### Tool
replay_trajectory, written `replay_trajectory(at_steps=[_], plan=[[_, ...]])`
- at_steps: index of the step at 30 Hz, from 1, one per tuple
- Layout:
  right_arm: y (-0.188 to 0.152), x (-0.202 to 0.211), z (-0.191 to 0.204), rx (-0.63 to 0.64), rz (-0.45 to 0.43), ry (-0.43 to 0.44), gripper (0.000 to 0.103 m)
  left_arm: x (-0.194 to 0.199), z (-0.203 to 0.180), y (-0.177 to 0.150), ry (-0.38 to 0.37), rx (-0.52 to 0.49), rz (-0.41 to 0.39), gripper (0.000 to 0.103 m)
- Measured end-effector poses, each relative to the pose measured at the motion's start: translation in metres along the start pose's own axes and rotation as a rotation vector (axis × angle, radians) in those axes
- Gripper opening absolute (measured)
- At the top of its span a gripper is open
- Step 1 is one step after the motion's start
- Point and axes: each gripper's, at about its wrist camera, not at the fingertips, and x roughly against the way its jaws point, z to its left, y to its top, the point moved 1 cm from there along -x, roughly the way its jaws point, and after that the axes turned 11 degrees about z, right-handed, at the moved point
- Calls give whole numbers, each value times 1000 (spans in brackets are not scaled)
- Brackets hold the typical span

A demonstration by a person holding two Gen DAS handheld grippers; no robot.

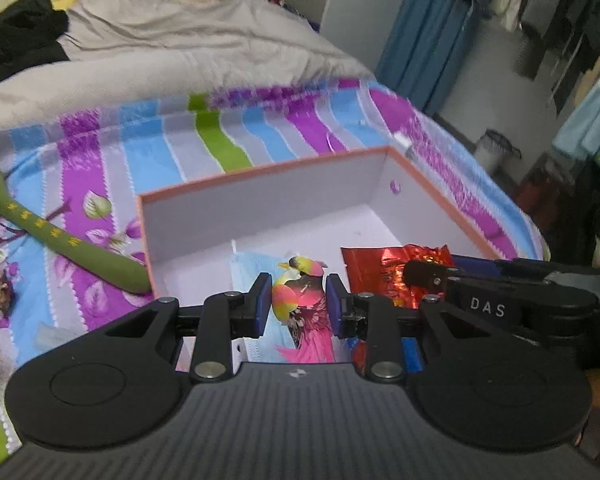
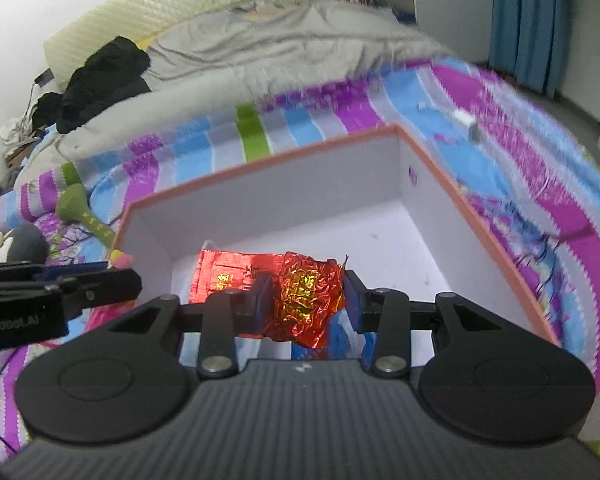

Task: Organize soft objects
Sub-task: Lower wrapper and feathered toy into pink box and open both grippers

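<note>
A pink and yellow toy bird (image 1: 300, 300) is clamped between the blue pads of my left gripper (image 1: 298, 292), low over the near end of a white box with an orange rim (image 1: 260, 170). My right gripper (image 2: 308, 284) is shut on a crumpled red and gold foil wrapper (image 2: 304, 300), also over the box (image 2: 260, 164). A flat red foil packet (image 2: 224, 272) and a light blue cloth (image 1: 252, 268) lie on the box floor. Each gripper shows from the side in the other's view: the right gripper (image 1: 420, 276), the left gripper (image 2: 100, 280).
The box sits on a bed with a striped purple, blue and green sheet (image 1: 148, 148). A long green toy (image 1: 60, 240) and a penguin plush (image 2: 16, 244) lie left of the box. A grey quilt (image 1: 180, 48) and black clothes (image 2: 104, 76) are behind. A bin (image 1: 492, 152) stands on the floor.
</note>
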Motion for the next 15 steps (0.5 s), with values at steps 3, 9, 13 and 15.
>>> replay_trajectory(at_steps=[3,9,13,15], plan=[[-2,-10,-2,0,22,-2,43,-14,-2,2,1,0,28,34],[1,-12,-9,-35,37,17,63,-24,-4,0,20,-6,57,48],[-2,-3,-8,-37,16,4,63,-13,-2,-4,22,2,33,50],[-4,6,-7,-41,-7,8,63,-3,-3,-6,19,3,16,50]])
